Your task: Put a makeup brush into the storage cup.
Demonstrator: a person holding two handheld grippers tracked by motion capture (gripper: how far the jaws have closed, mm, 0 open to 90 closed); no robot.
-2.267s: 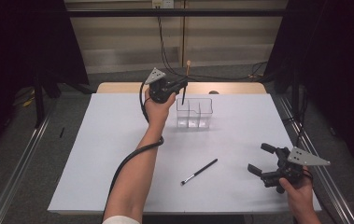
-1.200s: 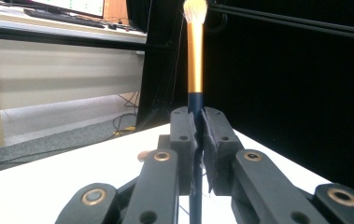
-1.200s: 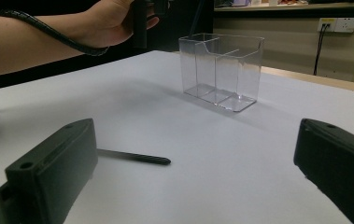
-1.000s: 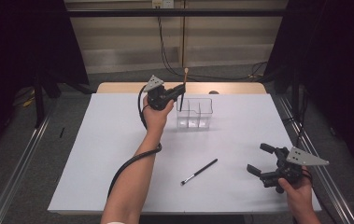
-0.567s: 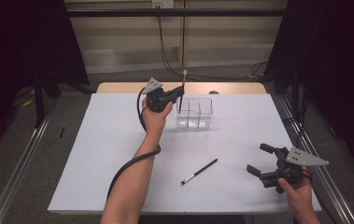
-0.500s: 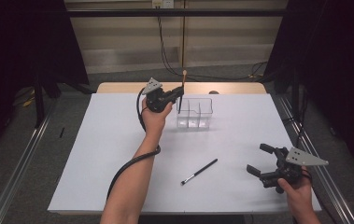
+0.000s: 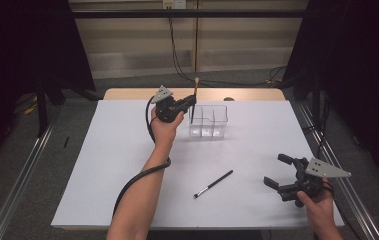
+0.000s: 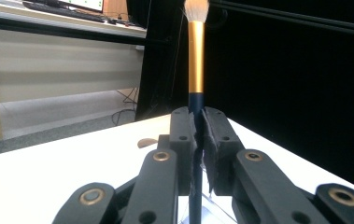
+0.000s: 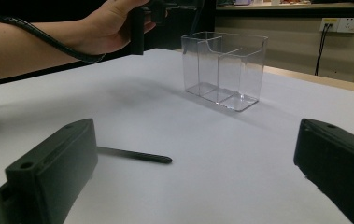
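My left gripper (image 7: 192, 103) is shut on a makeup brush (image 7: 195, 90) and holds it upright at the far middle of the table. In the left gripper view the brush (image 8: 195, 60) shows a dark handle, a gold ferrule and pale bristles on top, with the pads (image 8: 212, 140) pressed on the handle. Its lower end hangs at the left end of a clear divided box (image 7: 212, 122); I cannot tell whether it is inside. A second, black brush (image 7: 213, 183) lies flat on the white table. My right gripper (image 7: 277, 170) stands open near the front right corner, with nothing between its fingers.
The white table top (image 7: 102, 165) has open room to the left and in front of the box. In the right gripper view the box (image 9: 230, 70) stands ahead, the black brush (image 9: 135, 155) lies close by, and the other hand (image 9: 114, 23) is up at the far left.
The left gripper has shifted a little to the left and levelled out, so the brush stands more upright by the box. The right gripper has not moved.
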